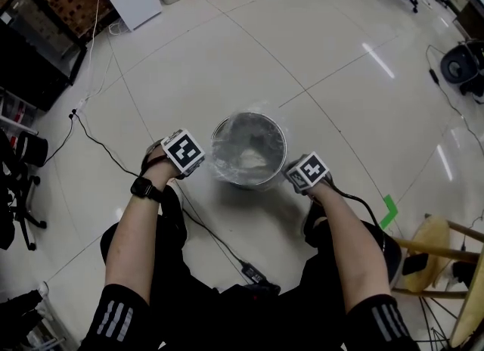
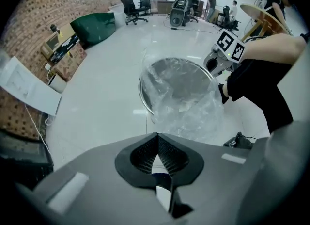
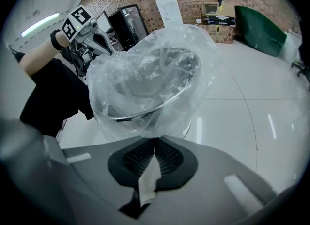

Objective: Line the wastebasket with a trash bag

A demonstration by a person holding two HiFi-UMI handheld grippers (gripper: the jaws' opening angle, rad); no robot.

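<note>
The round metal wastebasket stands on the floor between my two grippers, with a clear trash bag draped inside it and over its rim. My right gripper is at the basket's near right side, shut on the bag's loose edge, and the film hangs down over the rim. My left gripper is shut with nothing between its jaws, and the bag-covered basket lies a short way ahead of it. In the head view the left gripper sits just left of the basket and the right gripper touches its right side.
A black cable runs across the tiles to a power strip by my knees. A wooden stool and green tape are at the right. Office chairs and a black cabinet are at the left.
</note>
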